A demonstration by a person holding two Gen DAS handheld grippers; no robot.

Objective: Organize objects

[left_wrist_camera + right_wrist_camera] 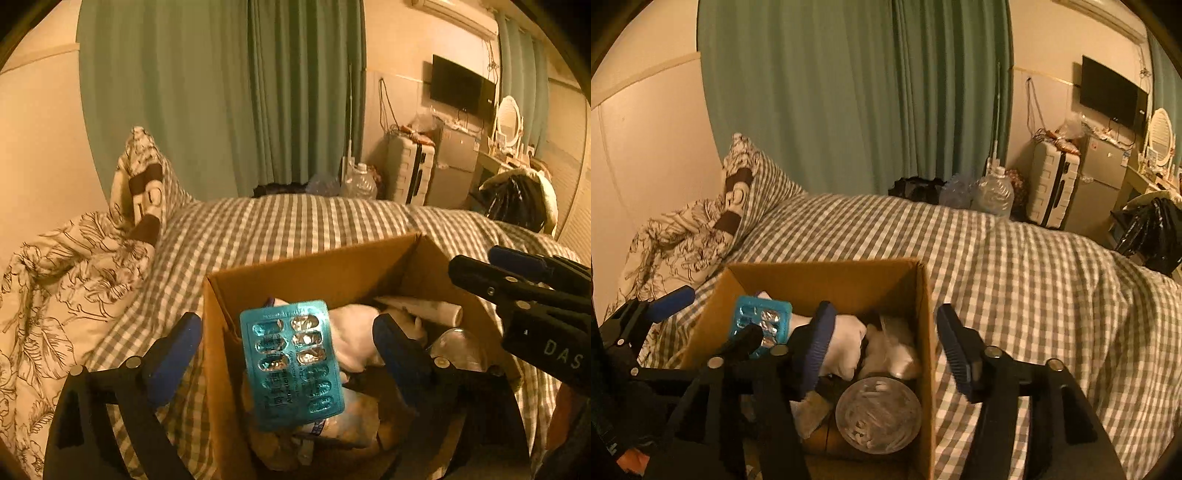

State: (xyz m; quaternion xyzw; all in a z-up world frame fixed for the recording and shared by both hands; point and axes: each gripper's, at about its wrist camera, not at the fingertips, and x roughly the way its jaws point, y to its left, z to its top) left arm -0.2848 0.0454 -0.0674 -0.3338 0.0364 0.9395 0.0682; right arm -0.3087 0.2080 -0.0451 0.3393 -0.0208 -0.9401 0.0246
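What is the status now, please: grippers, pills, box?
Left gripper open, blister pack loose between its fingers, over the box. Right gripper open, empty, above box's right wall. Box already holds white cloth and a clear jar.

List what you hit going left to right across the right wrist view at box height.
left gripper → blister pack → white cloth → cardboard box right wall → right finger of the right gripper → checked bedspread
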